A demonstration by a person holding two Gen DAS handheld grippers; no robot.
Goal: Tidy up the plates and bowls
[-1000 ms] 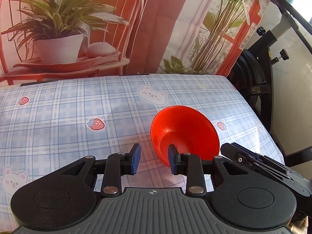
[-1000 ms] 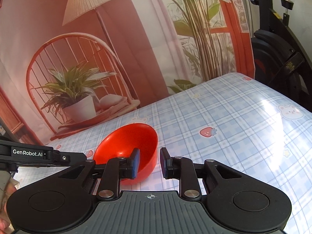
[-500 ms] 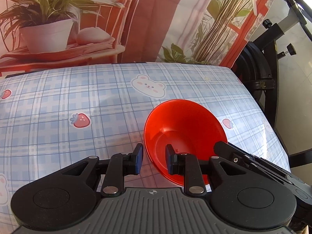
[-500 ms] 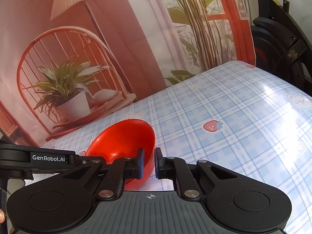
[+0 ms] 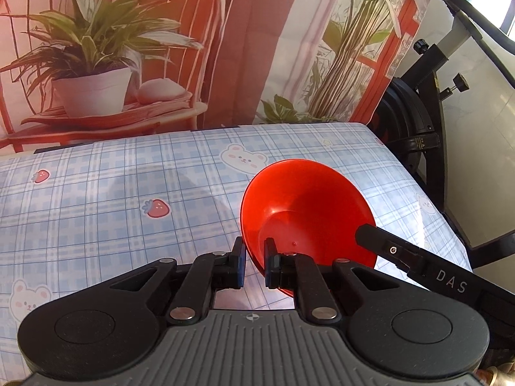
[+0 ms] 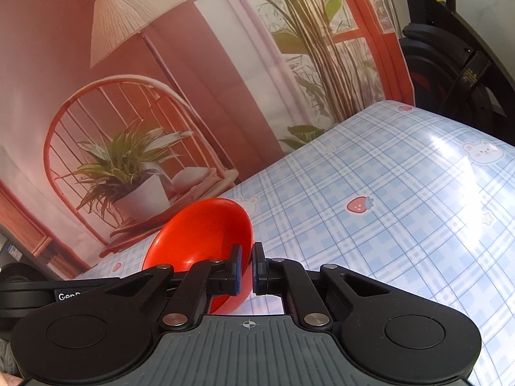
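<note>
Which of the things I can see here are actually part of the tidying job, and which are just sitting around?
Part of the job:
red bowl
left gripper, rim between its fingers
right gripper, closed on the rim

Just there:
checked tablecloth
printed backdrop
exercise bike

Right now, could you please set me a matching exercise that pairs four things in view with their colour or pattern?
Things:
1. bowl
2. tablecloth
3. exercise bike
4. backdrop

Looks:
A. black
B. printed with a potted plant and a chair
C. plain red
D. pale blue check with bears and strawberries

Pairs: 1-C, 2-D, 3-A, 4-B
</note>
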